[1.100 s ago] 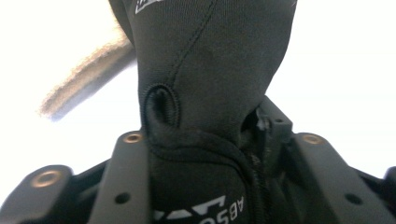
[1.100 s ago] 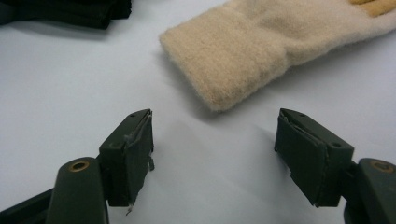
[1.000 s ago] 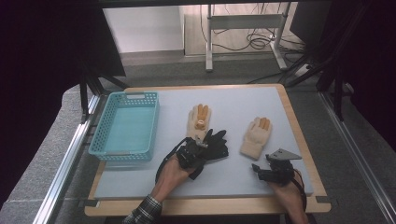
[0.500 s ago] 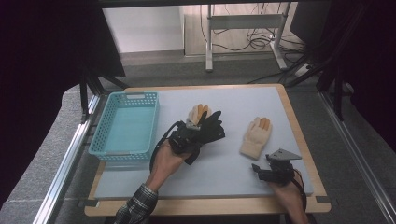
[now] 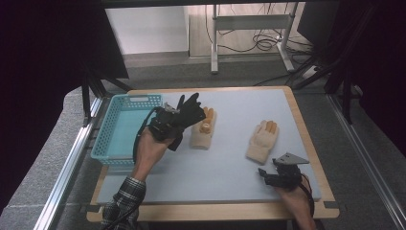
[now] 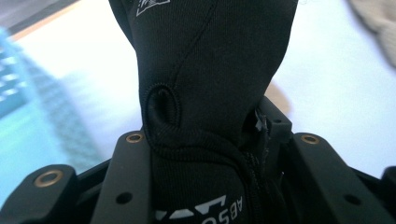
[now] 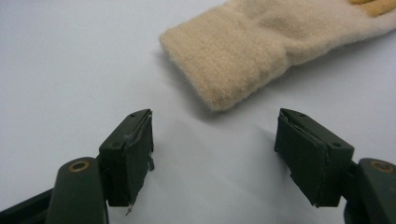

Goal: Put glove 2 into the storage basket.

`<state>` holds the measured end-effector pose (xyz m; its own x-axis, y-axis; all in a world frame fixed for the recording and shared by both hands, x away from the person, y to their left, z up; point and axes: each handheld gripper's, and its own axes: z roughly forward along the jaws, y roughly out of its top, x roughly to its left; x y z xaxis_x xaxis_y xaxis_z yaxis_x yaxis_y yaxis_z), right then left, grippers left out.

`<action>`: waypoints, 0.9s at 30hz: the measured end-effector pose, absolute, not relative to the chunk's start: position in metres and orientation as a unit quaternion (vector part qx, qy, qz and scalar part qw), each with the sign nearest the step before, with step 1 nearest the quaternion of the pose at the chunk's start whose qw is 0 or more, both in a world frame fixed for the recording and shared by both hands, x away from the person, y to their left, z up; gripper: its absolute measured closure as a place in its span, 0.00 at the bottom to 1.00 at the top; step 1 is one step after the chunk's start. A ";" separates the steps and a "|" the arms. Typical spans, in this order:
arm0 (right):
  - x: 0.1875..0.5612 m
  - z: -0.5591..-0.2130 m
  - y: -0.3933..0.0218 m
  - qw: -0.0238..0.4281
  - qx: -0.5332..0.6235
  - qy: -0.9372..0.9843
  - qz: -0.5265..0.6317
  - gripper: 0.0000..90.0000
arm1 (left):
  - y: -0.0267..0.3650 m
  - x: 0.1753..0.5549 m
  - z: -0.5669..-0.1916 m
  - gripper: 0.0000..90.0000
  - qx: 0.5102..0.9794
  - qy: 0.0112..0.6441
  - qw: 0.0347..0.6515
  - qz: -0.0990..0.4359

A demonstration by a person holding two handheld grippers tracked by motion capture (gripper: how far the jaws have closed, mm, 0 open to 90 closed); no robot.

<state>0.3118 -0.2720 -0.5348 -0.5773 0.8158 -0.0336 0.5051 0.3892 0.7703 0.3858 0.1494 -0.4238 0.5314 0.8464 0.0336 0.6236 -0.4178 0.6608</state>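
A black glove (image 5: 189, 110) hangs in the air in my left gripper (image 5: 167, 122), which is shut on its cuff. It sits just right of the blue basket (image 5: 103, 143) and partly covers the left beige glove (image 5: 203, 132). In the left gripper view the black glove (image 6: 205, 70) rises between the jaws of my left gripper (image 6: 219, 140). My right gripper (image 5: 266, 173) rests low at the table's front right, open with nothing between its jaws. In the right gripper view, my right gripper (image 7: 215, 140) points at the cuff of the right beige glove (image 7: 261, 56), also seen from above (image 5: 262, 140).
The pale blue table top (image 5: 230, 182) has a wooden rim. The basket stands at its left edge and looks bare inside. Metal rails run along both sides of the table, and a desk frame with cables stands beyond the far edge.
My left hand has risen and carried the black glove away from the table's front, toward the far left near the basket. The right gripper has kept still.
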 end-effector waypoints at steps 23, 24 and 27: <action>0.312 -0.535 -0.272 0.209 0.409 0.807 0.371 0.30 | 0.279 0.406 -0.445 0.64 0.728 0.607 0.250 0.197; 0.312 -0.535 -0.272 0.209 0.409 0.807 0.371 0.30 | 0.279 0.406 -0.445 0.64 0.728 0.607 0.250 0.197; 0.312 -0.535 -0.272 0.209 0.409 0.807 0.371 0.30 | 0.296 0.412 -0.457 0.64 0.721 0.629 0.226 0.184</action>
<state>0.3118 -0.2721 -0.5349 -0.5774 0.8158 -0.0339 0.5046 0.3892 0.7707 0.4120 0.2964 -0.4569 0.1407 0.9899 -0.0199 0.8235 -0.1058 0.5574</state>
